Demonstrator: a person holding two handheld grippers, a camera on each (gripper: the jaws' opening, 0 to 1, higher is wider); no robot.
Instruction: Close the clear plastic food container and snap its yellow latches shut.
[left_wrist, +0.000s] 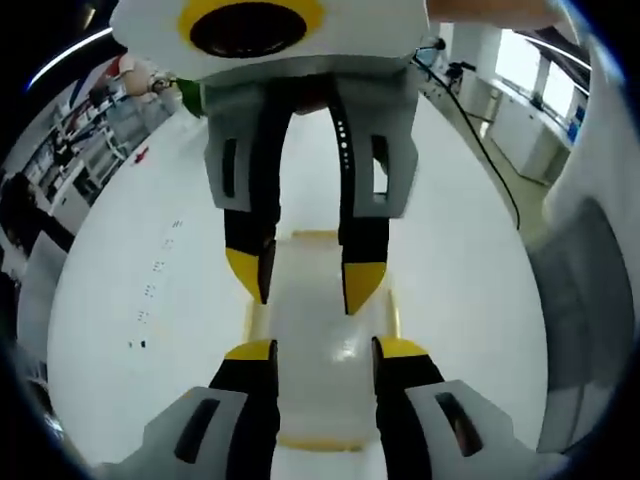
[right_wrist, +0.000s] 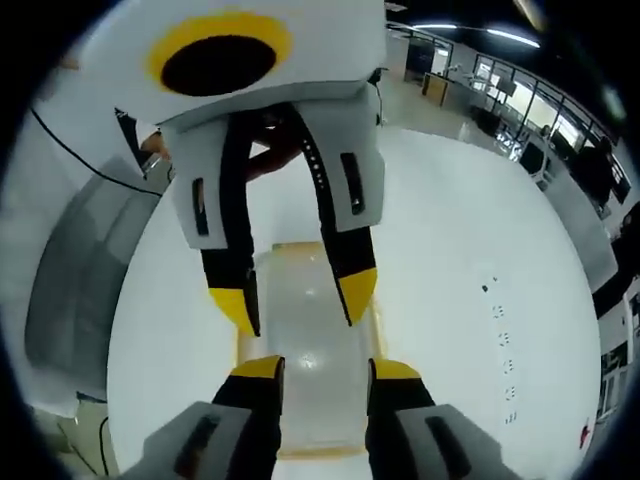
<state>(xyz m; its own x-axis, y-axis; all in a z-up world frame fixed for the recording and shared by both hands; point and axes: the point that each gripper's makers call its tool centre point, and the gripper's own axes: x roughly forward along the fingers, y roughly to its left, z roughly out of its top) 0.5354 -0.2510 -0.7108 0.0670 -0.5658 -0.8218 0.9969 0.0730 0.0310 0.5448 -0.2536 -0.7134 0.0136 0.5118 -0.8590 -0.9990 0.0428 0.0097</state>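
Observation:
The clear plastic container (left_wrist: 322, 325) lies on the white table (left_wrist: 130, 240), with yellow latches showing at its far end (left_wrist: 315, 236) and near end (left_wrist: 320, 442). Its clear lid seems to lie flat on top; I cannot tell whether the latches are snapped. My left gripper (left_wrist: 325, 350) rises from the bottom over the container's near half, open, with nothing between its jaws. Facing it from above, my right gripper (left_wrist: 305, 280) is also open. In the right gripper view the container (right_wrist: 305, 340) lies between my right gripper (right_wrist: 328, 368) and the left gripper (right_wrist: 297, 295).
A black cable (left_wrist: 480, 140) runs across the table at the back right. A person's grey sleeve (left_wrist: 585, 300) is at the right edge, and the grey sleeve (right_wrist: 80, 290) is at the left in the other view. Shelves and a green object (left_wrist: 190, 95) stand at the far left.

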